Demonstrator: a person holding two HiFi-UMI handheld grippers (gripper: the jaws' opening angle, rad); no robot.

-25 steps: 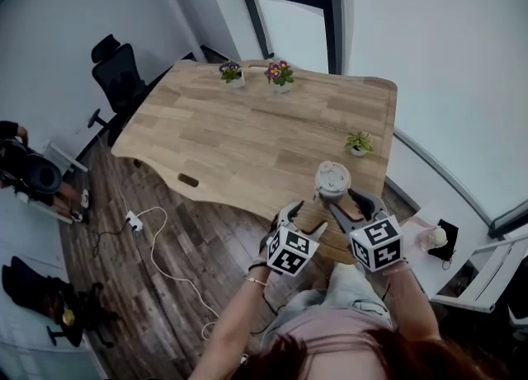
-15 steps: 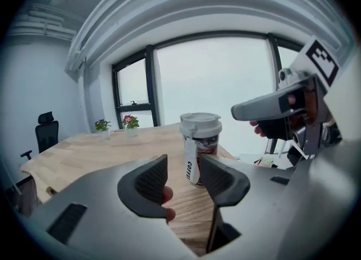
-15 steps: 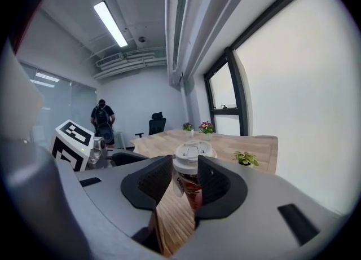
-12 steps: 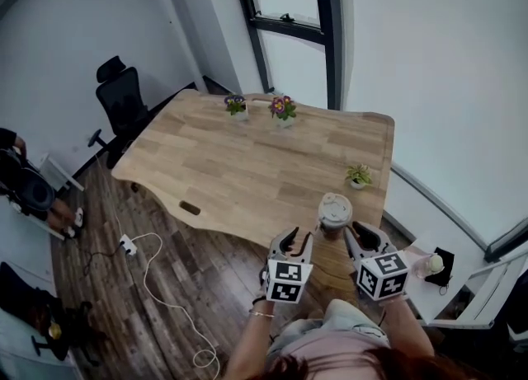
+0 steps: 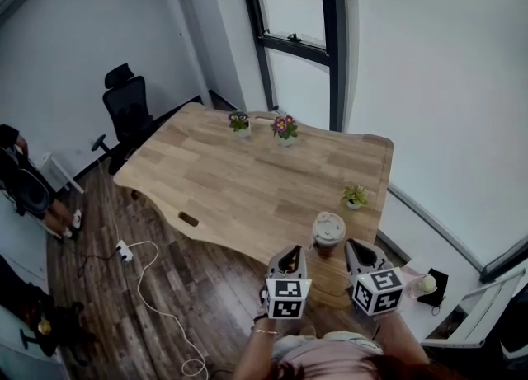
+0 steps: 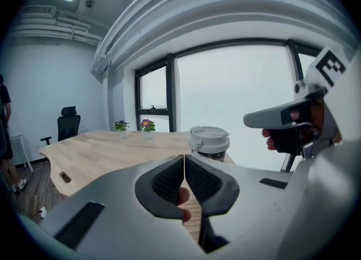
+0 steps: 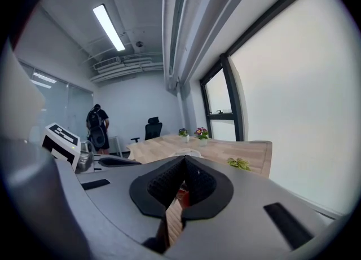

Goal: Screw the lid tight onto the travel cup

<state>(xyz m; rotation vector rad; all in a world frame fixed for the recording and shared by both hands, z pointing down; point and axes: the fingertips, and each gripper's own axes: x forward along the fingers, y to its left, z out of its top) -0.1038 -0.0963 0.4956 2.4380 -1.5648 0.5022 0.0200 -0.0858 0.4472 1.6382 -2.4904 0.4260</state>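
On the near edge of the wooden table (image 5: 247,180), the lidded travel cup (image 5: 328,234) is shown standing upright, just ahead of and between the left gripper (image 5: 294,251) and right gripper (image 5: 355,246), whose jaws have just been closed on nothing.

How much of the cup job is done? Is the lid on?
It looks nearly done: the lid sits on the cup, which stands on the table. Nothing is in hand: the left gripper and right gripper have just closed empty, apart from the cup. Maybe nothing is left, though I cannot see if the lid is tight.
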